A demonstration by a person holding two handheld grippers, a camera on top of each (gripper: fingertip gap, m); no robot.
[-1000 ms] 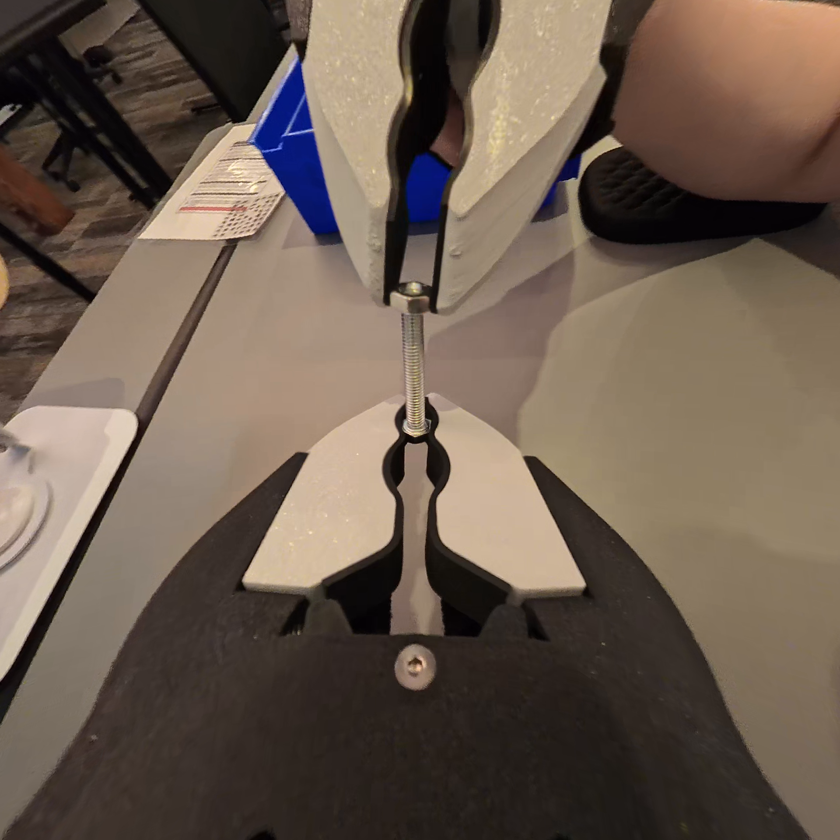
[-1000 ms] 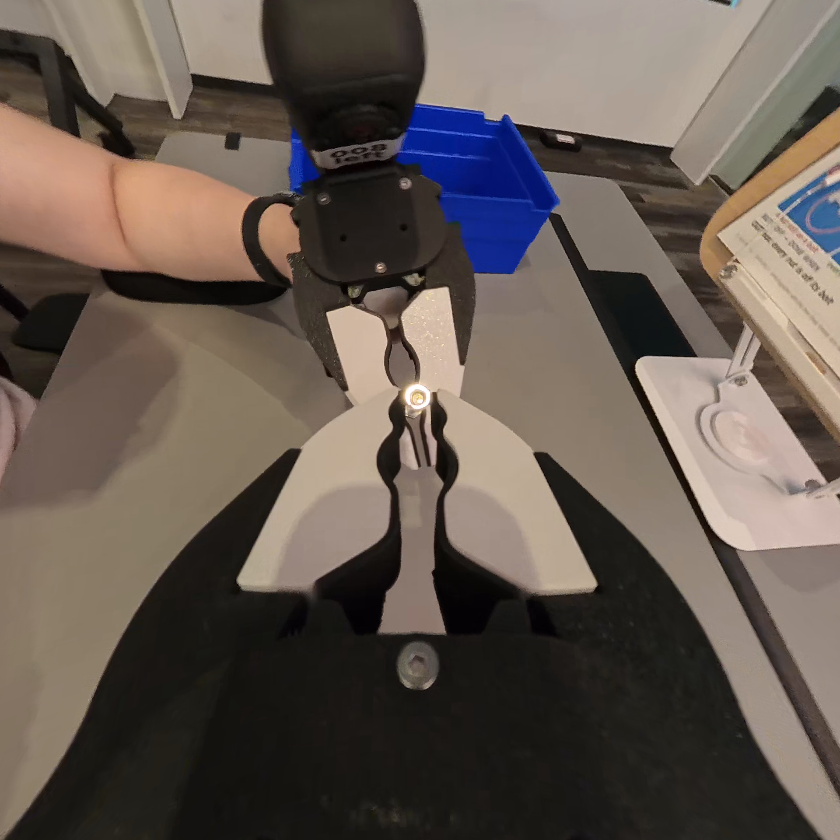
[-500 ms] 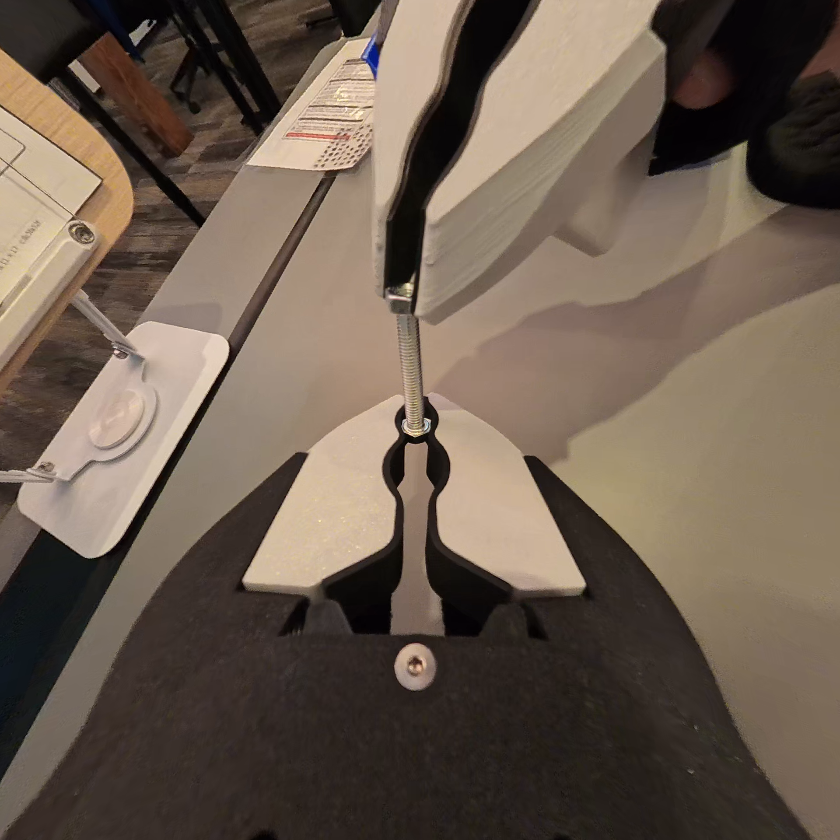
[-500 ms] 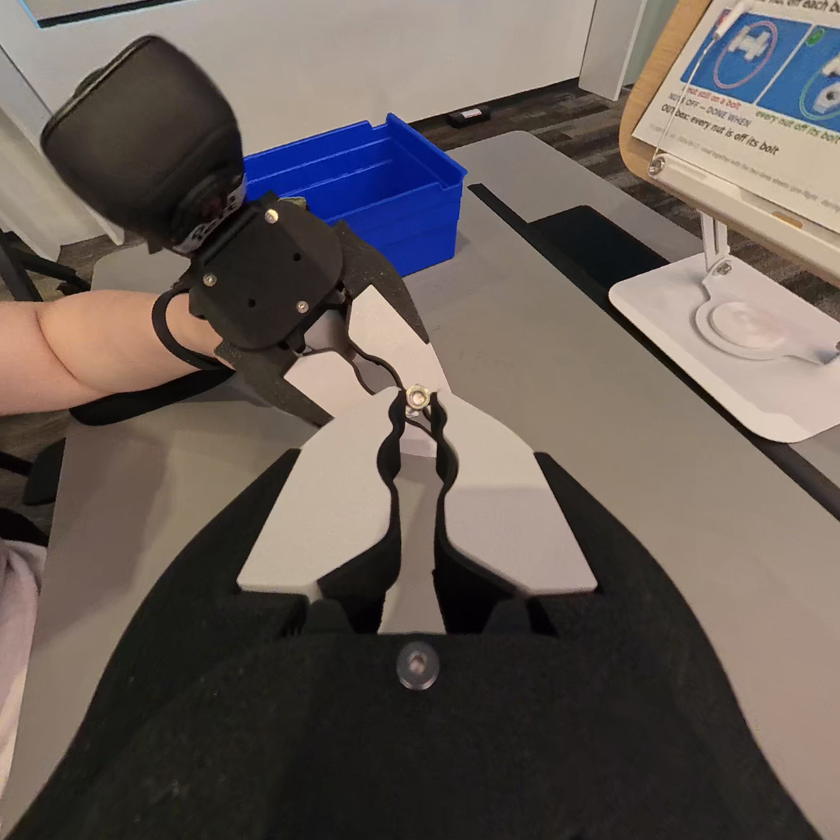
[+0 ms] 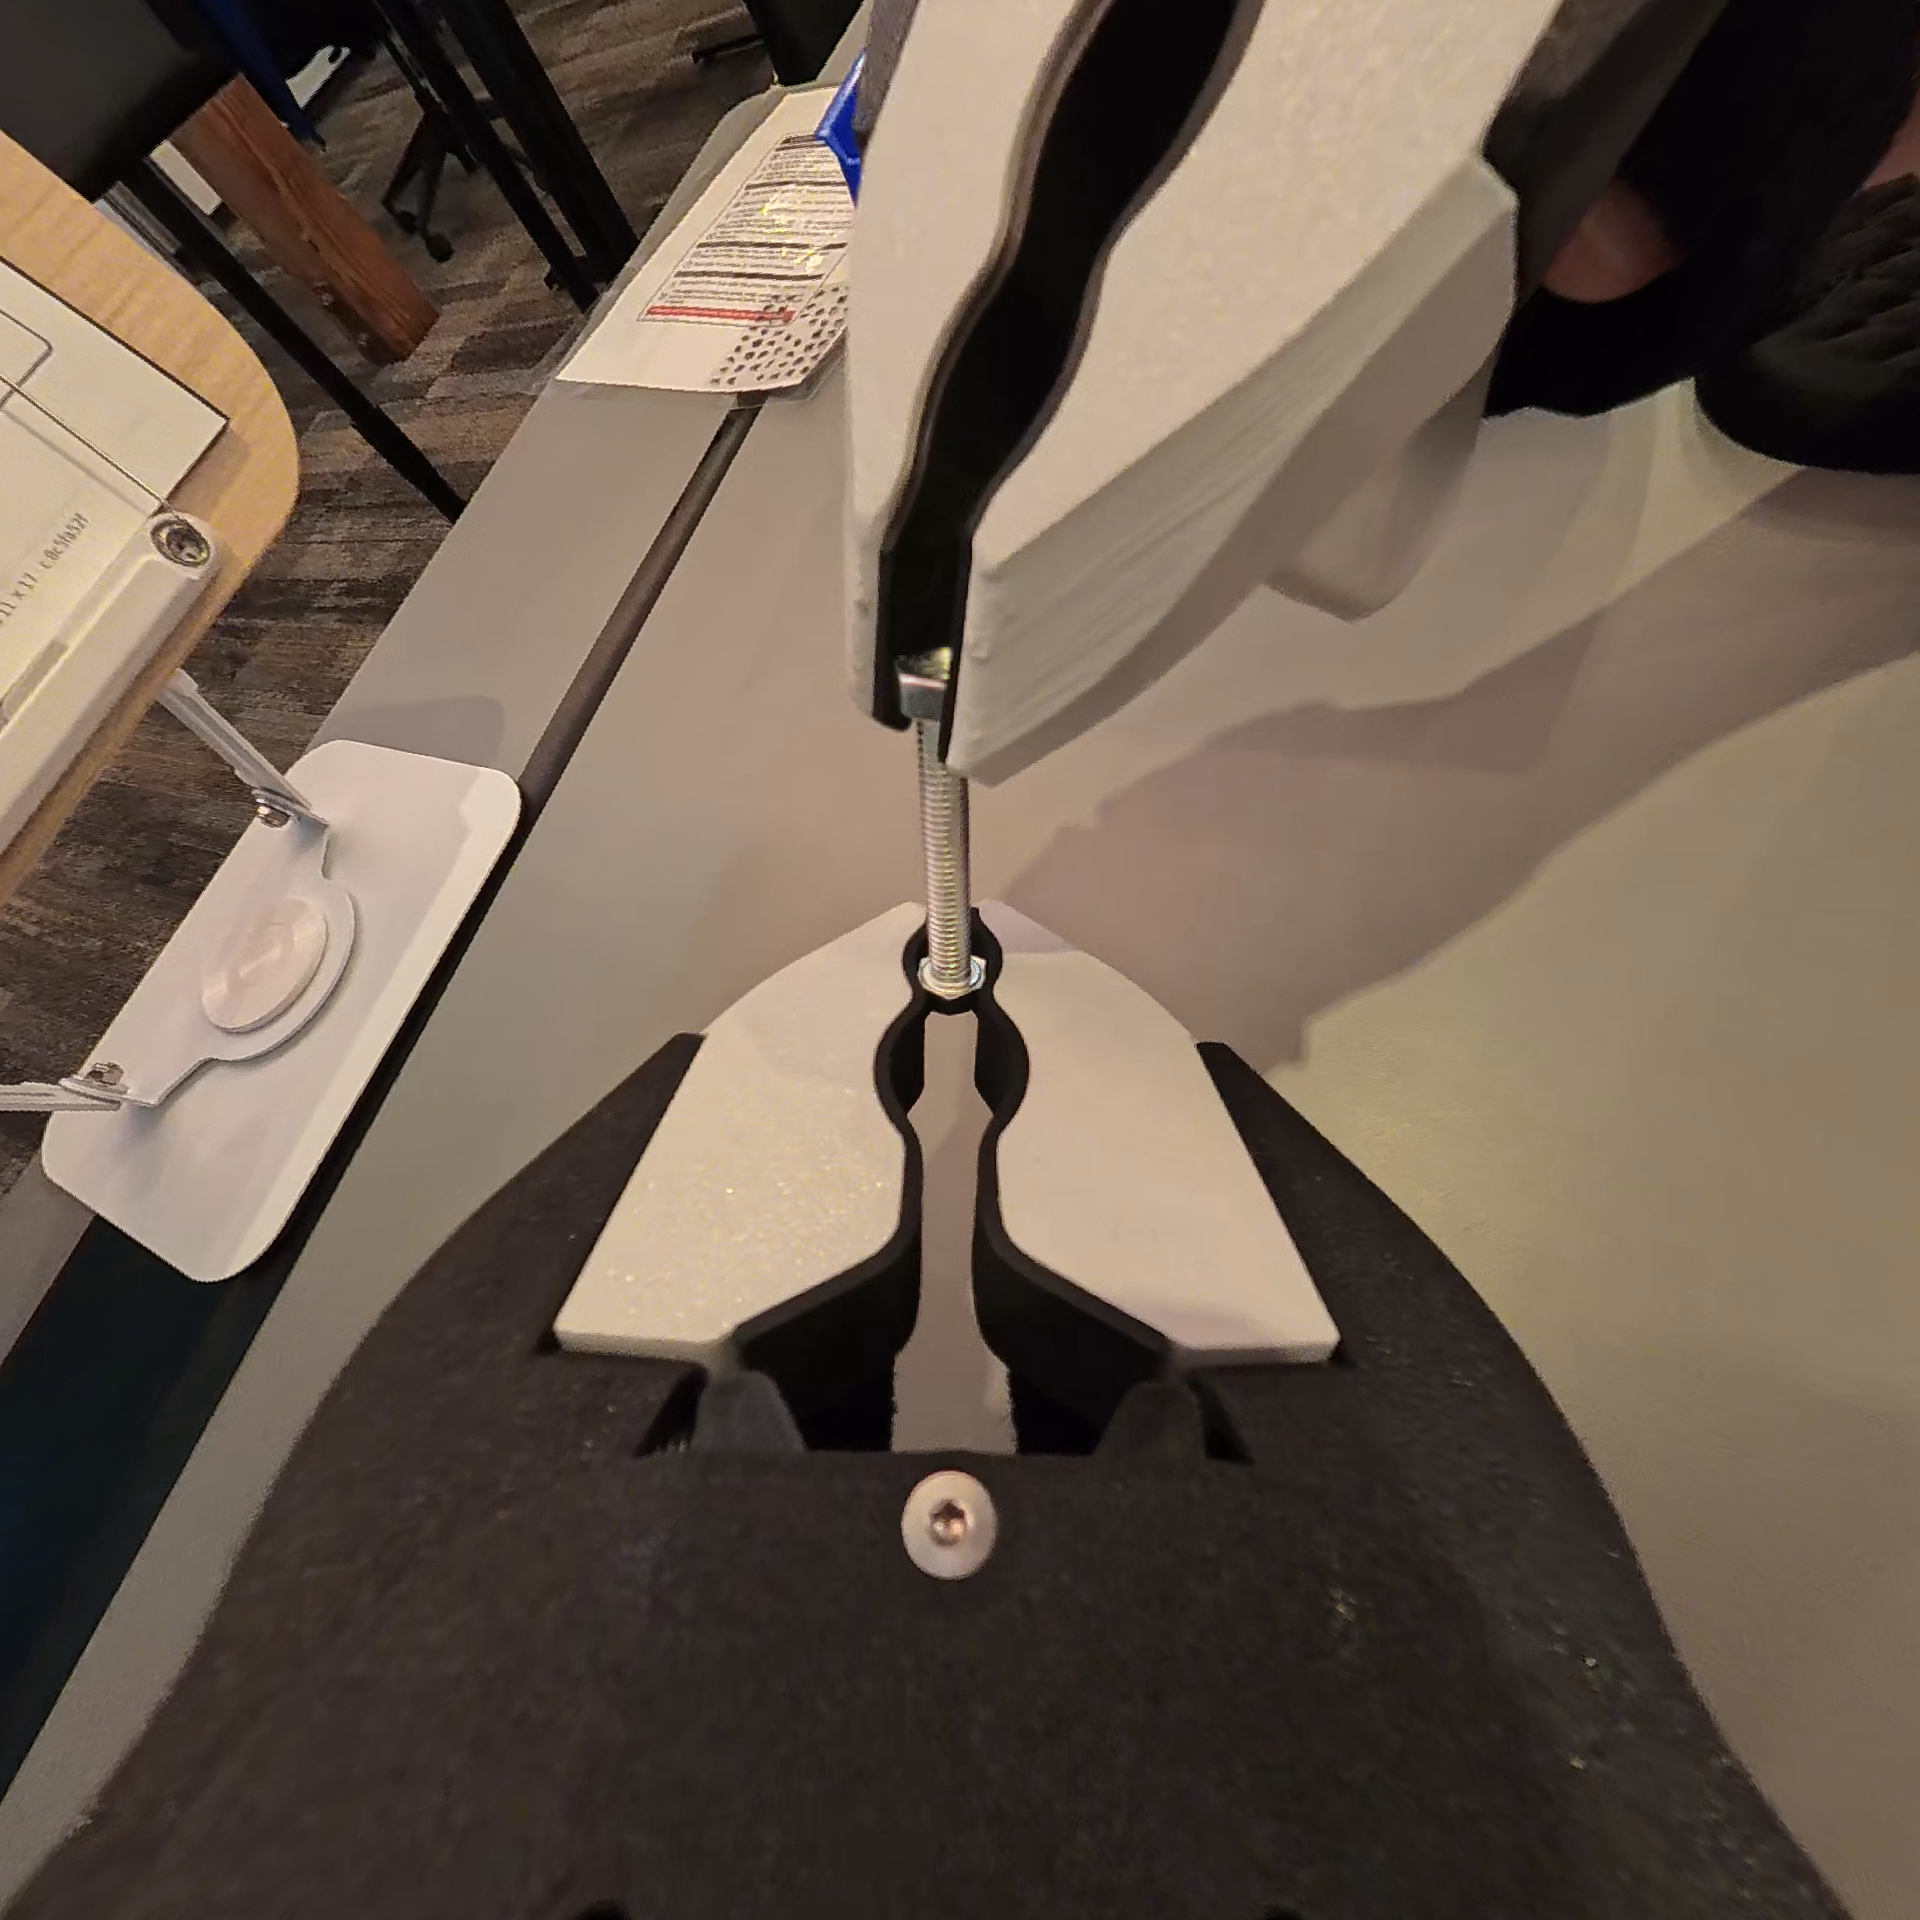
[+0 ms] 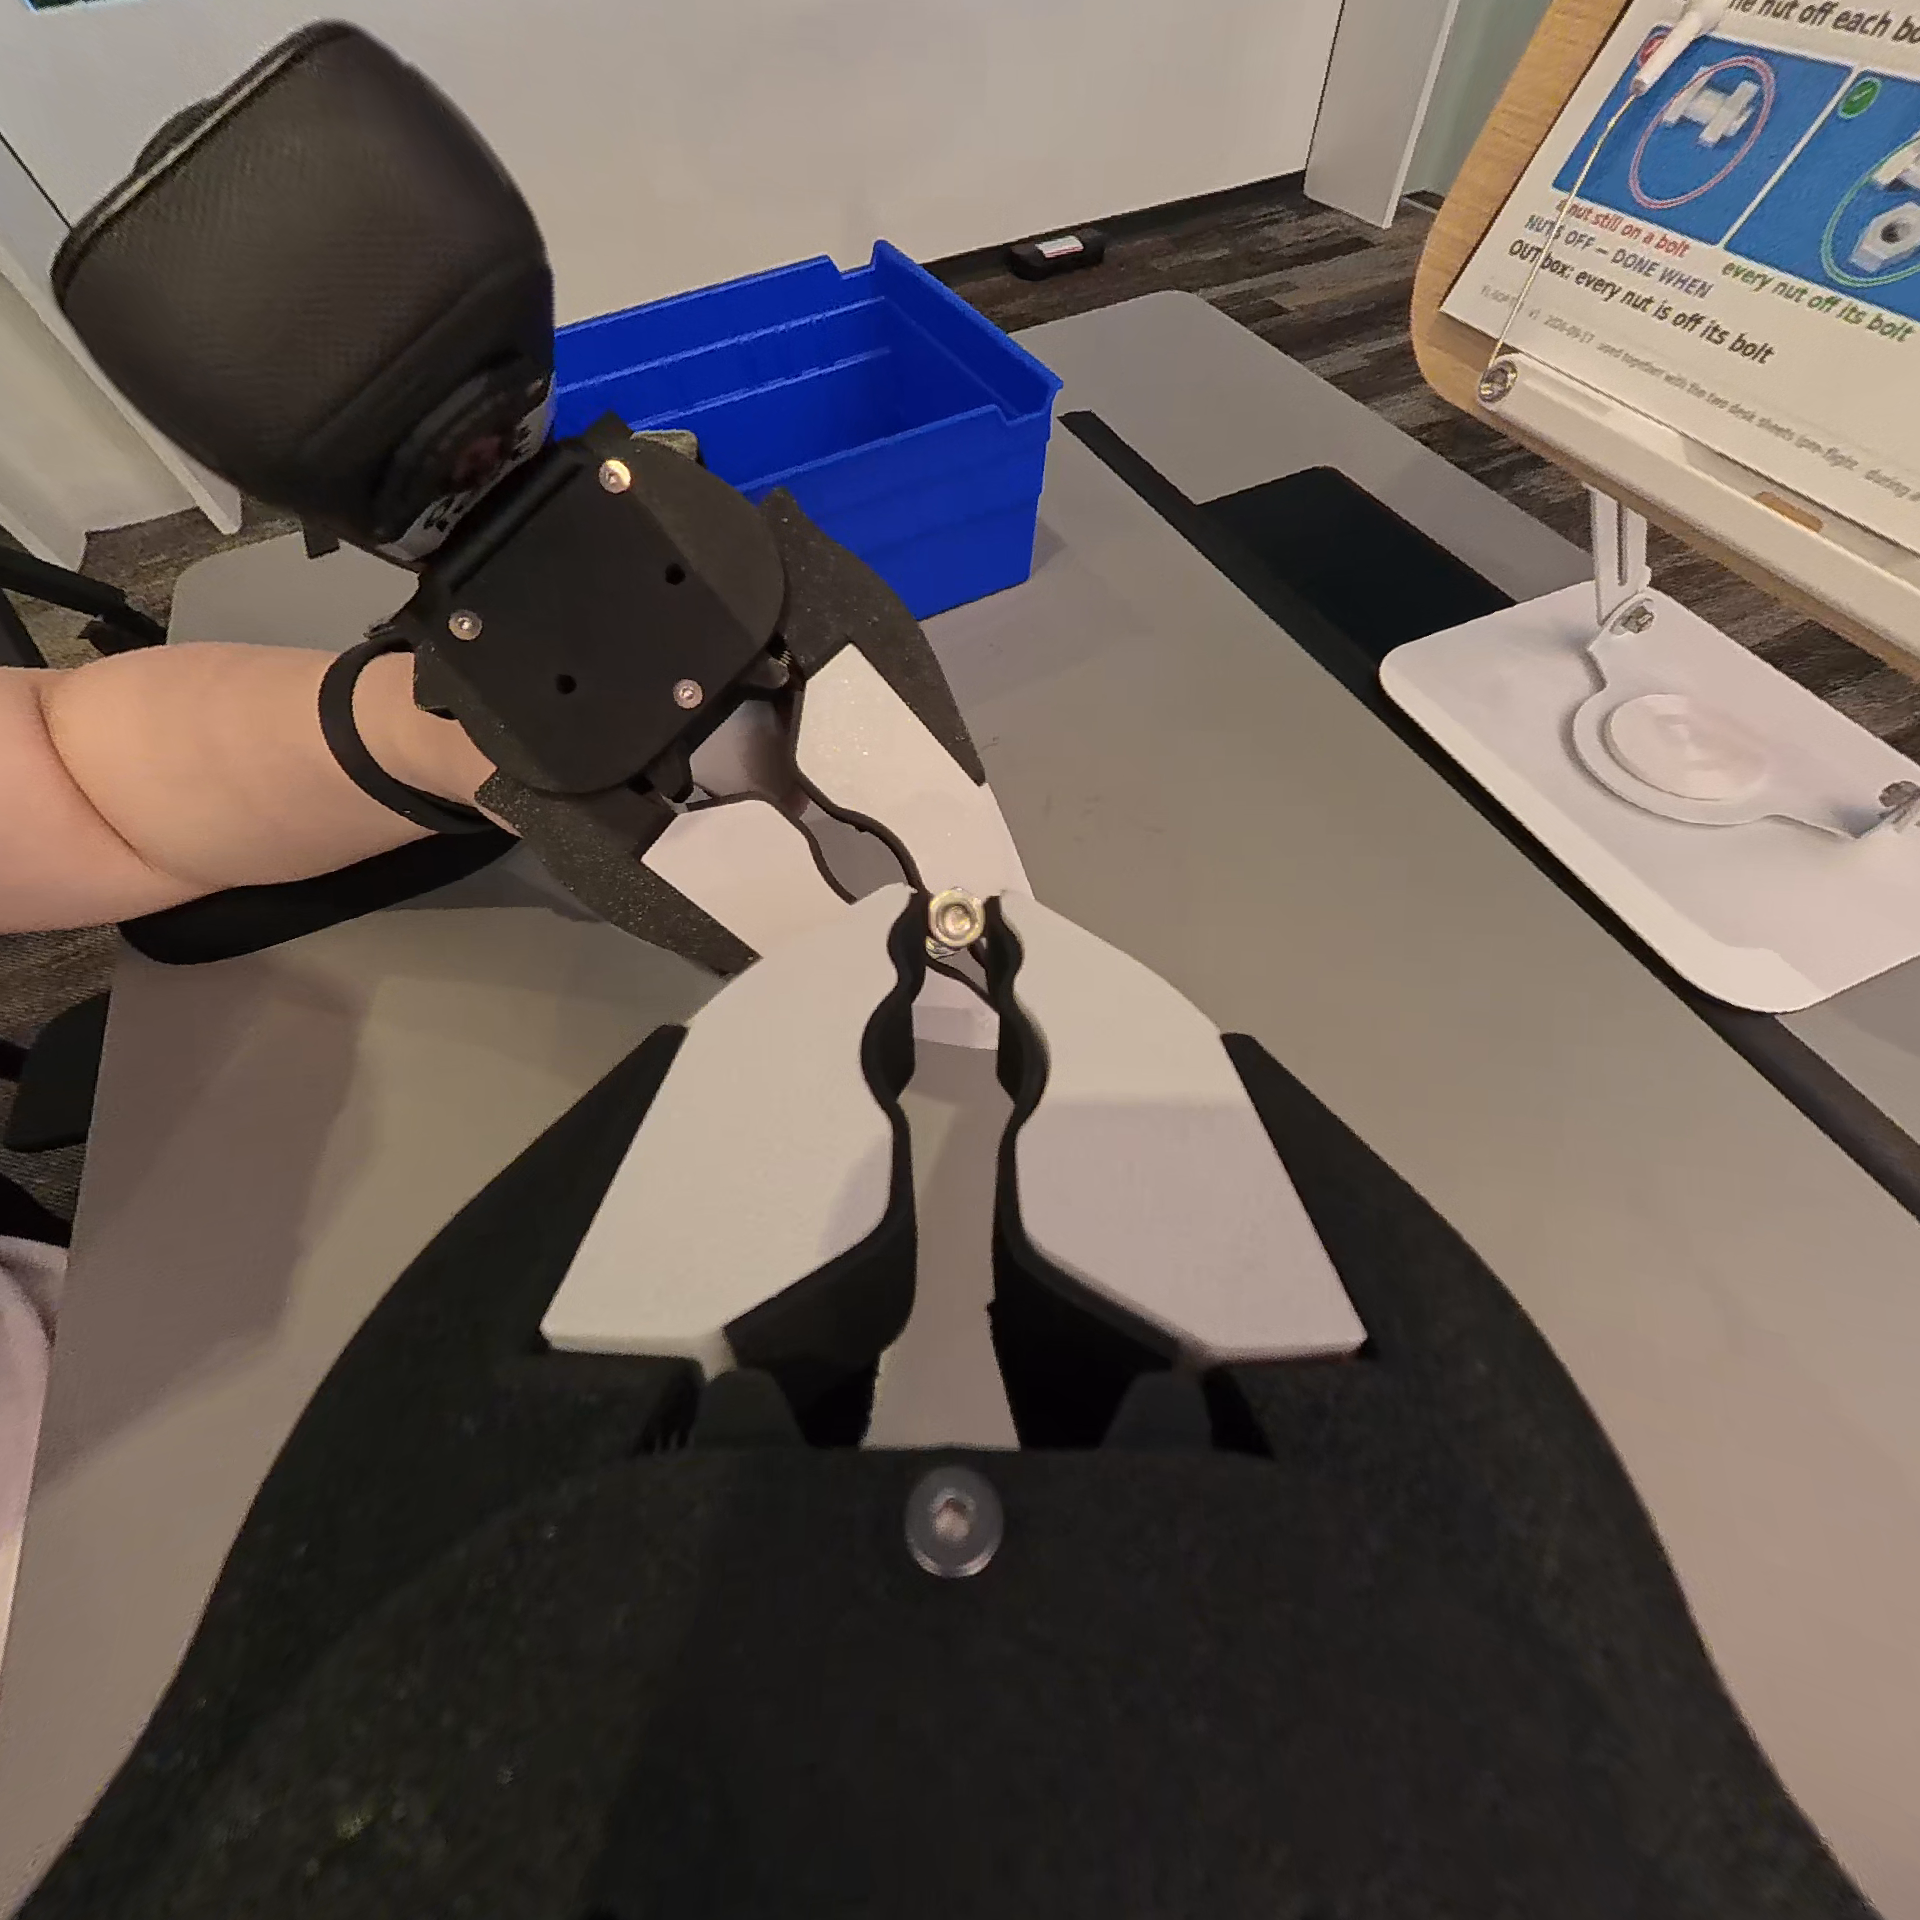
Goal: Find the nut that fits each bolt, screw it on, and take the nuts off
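Observation:
A silver threaded bolt (image 5: 943,842) is held in the air between my two grippers, above the grey table (image 5: 1558,1039). My left gripper (image 5: 951,961) is shut on the bolt's near, head end. My right gripper (image 5: 925,717) comes down from above and is shut on the hex nut (image 5: 920,694) at the bolt's far end. In the right wrist view, my right gripper (image 6: 954,935) holds the nut (image 6: 956,920) end-on with the bolt tip in its middle. The left gripper's black body (image 6: 603,644) leans in from the left behind it. The shaft is hidden there.
A blue bin (image 6: 831,416) stands at the table's far end. A white stand base (image 6: 1662,810) holding an instruction board (image 6: 1683,208) sits right of the table seam; the base also shows in the left wrist view (image 5: 260,1039). A printed sheet (image 5: 748,301) lies near the bin. A forearm (image 6: 156,769) reaches in from the left. Spacing between my two grippers at the tips: around 6 cm.
Both grippers have turned against each other around the bolt while keeping their grip. The left gripper now leans left in the right wrist view. The bin has slid out of the left wrist view.

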